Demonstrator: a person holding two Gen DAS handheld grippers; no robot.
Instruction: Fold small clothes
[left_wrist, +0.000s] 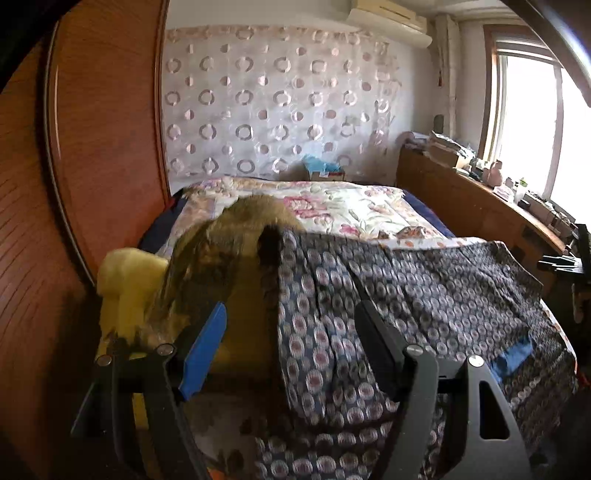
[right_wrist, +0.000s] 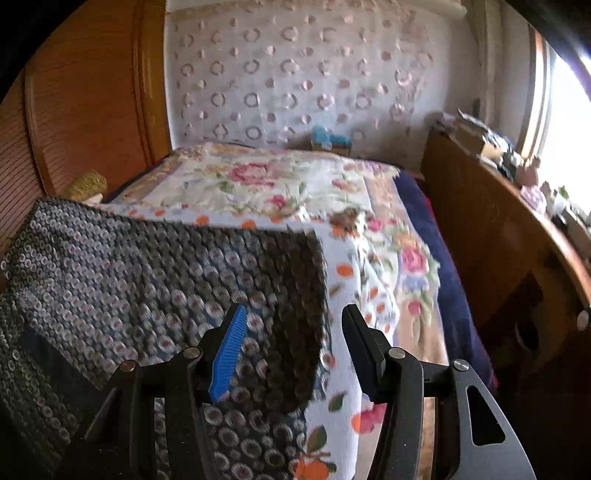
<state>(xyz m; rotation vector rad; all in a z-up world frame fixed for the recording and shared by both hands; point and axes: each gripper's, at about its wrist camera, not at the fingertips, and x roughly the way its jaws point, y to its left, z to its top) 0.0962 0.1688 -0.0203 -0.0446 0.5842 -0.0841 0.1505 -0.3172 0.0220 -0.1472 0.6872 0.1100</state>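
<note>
Dark ring-patterned fabric garment (left_wrist: 424, 295) spread across the near end of the flower-printed quilt-covered bed (right_wrist: 258, 184), left gripper (left_wrist: 291, 332) and right gripper (right_wrist: 295, 332) both spread and empty above it; a shallow pinch could gather quilt or only one layer.

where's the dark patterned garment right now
The dark patterned garment lies spread on the near end of the floral bedspread, under both open tools, right of the yellow cushion.

Patterned garment (left_wrist: 424, 295) is looking like thin matt woven cloth w/ soft creases. Floral bedspread (right_wrist: 288, 184) is showing as matt quilted fabric. Wardrobe door (left_wrist: 107, 122) is reading as glossy wood veneer. Gripper frames: matt black plastic, shiny metal pins, ribbed blue pad (right_wrist: 229, 354).
</note>
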